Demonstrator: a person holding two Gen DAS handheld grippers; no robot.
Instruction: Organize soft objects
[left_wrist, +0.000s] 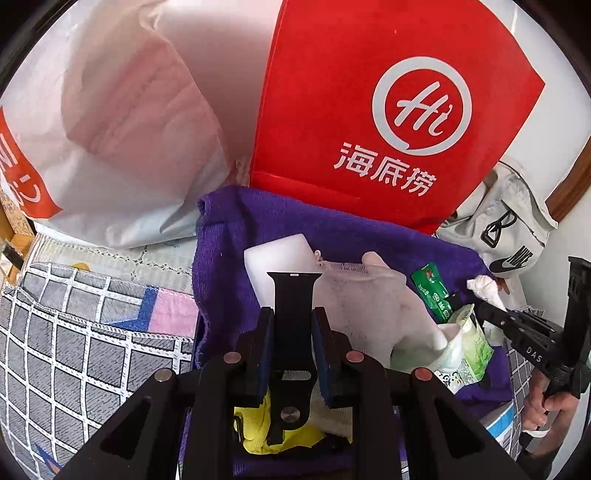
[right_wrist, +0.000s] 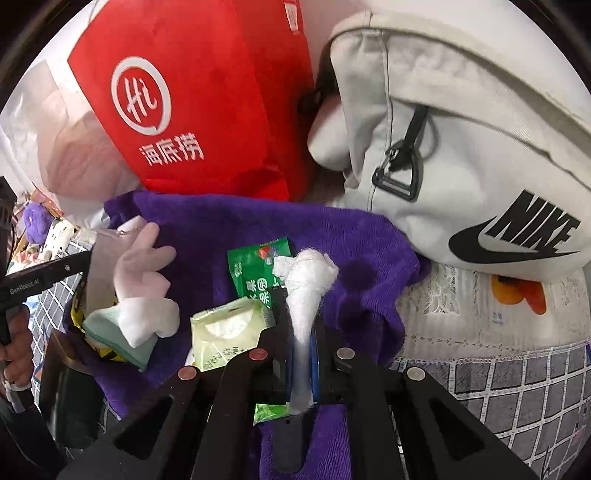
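A purple towel (left_wrist: 229, 236) (right_wrist: 221, 221) is spread on the bed with small items on it. My left gripper (left_wrist: 293, 312) is shut on a black watch strap (left_wrist: 293, 291) held above the towel. Under it lie a flat white block (left_wrist: 273, 258), a white glove (left_wrist: 373, 295) (right_wrist: 144, 258) and something yellow (left_wrist: 255, 424). My right gripper (right_wrist: 301, 321) is shut on a crumpled white tissue wad (right_wrist: 306, 273) (left_wrist: 484, 286), just over a green sachet (right_wrist: 255, 266) (left_wrist: 432, 291) and a pale tissue pack (right_wrist: 229, 332) (left_wrist: 469, 343).
A red bag (left_wrist: 369, 110) (right_wrist: 184, 110) stands behind the towel, with a white plastic bag (left_wrist: 110, 129) to its left. A grey Nike bag (right_wrist: 461, 147) (left_wrist: 509, 229) sits at the right. A checked sheet (left_wrist: 74, 332) covers the bed. A person's hand (left_wrist: 546, 406) grips the right handle.
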